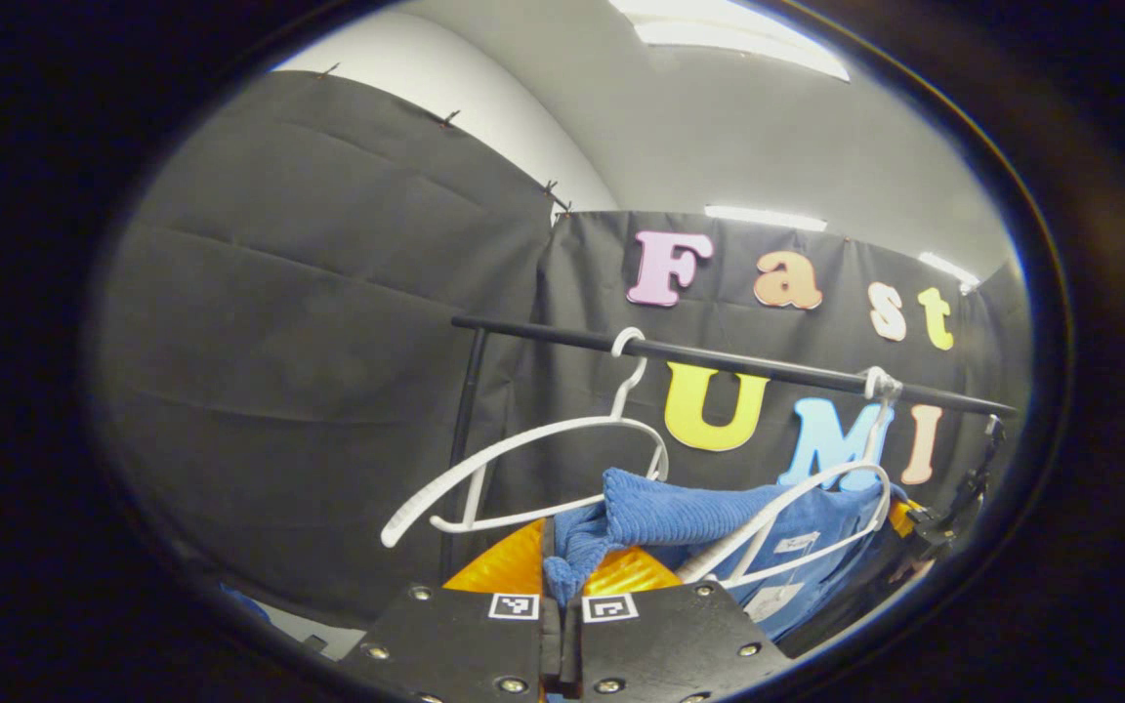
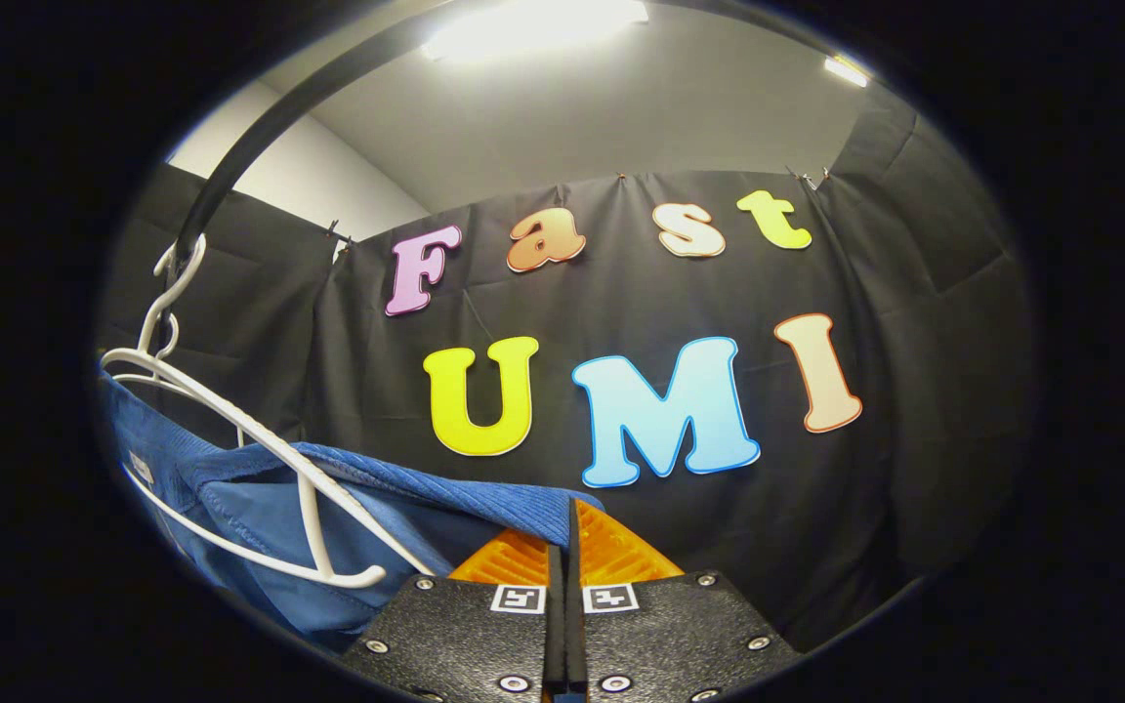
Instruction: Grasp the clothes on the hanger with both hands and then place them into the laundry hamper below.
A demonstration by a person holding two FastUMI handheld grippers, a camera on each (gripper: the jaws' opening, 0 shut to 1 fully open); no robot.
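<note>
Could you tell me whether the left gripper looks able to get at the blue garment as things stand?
Probably yes: the left gripper already appears closed on a fold of the blue garment, nothing between them.

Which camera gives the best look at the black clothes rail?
The left gripper view: the black clothes rail runs across the frame with its upright post and both white hangers hooked on it. The right gripper view catches a curved stretch of rail overhead.
</note>
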